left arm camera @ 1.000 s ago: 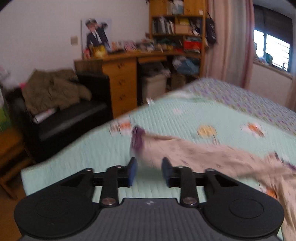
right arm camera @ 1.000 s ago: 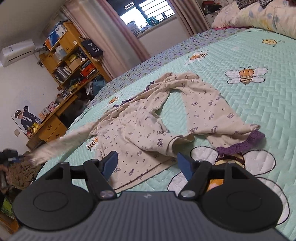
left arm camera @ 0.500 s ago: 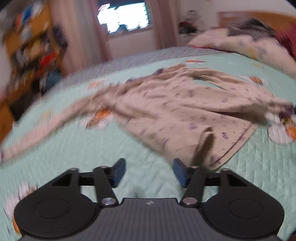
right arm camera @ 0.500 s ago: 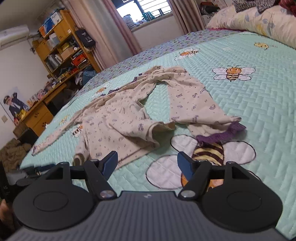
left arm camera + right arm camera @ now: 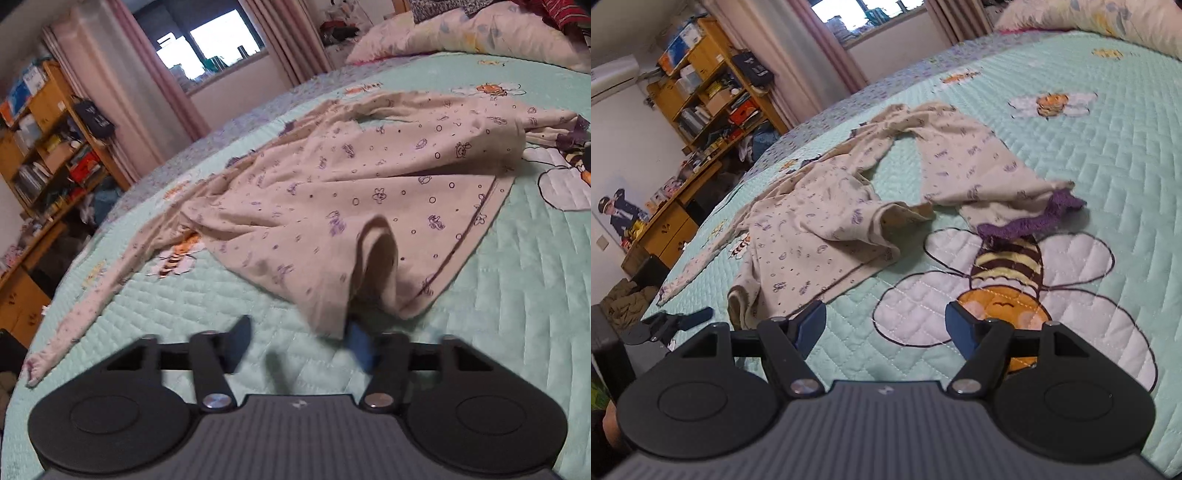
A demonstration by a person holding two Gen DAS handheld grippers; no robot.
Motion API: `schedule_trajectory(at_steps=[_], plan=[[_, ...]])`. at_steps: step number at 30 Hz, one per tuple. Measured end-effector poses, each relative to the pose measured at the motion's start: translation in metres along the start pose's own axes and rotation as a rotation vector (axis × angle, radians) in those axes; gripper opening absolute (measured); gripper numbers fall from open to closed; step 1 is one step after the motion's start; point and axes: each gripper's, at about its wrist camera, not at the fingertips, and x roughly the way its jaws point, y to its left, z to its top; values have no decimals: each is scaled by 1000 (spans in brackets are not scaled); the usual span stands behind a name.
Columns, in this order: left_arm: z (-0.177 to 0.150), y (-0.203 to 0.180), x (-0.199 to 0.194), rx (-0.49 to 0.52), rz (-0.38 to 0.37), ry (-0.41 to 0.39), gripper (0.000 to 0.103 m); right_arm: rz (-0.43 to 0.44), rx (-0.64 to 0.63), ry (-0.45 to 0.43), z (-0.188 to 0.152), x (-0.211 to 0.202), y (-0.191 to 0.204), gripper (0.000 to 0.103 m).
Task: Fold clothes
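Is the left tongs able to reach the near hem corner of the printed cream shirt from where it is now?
Probably yes. The left tongs are open, with the hem corner of the shirt lying just ahead between the fingers, and nothing lies on the bedspread between them.

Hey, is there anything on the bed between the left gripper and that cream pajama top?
Nothing visible. The left gripper is open right at the top's near hem, with only bare quilt under its fingers.

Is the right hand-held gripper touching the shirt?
Apart. In the right wrist view, the right hand-held gripper is open, and bare quilt shows between its fingers and the shirt.
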Motion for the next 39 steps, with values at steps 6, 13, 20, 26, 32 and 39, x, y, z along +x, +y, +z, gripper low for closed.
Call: schedule_trajectory(at_steps=[6,13,20,26,32,39], plan=[[-2,-6,-1,58,33,-15,27,-12,-5,-2,-1,-3,-3,73],[-16,76,-26,-132,214,-33,5,-15,9,-9,4,-7,-5,73],[-62,169,-65,-212,415,38,8,2,-10,-26,4,-9,2,73],[-90,156,-50,-183,355,168,27,22,-51,4,4,-2,20,73],[-86,136,-58,-139,348,97,54,62,-27,49,-1,12,27,73],[-87,153,-44,-158,355,73,63,152,126,117,-5,46,26,73]])
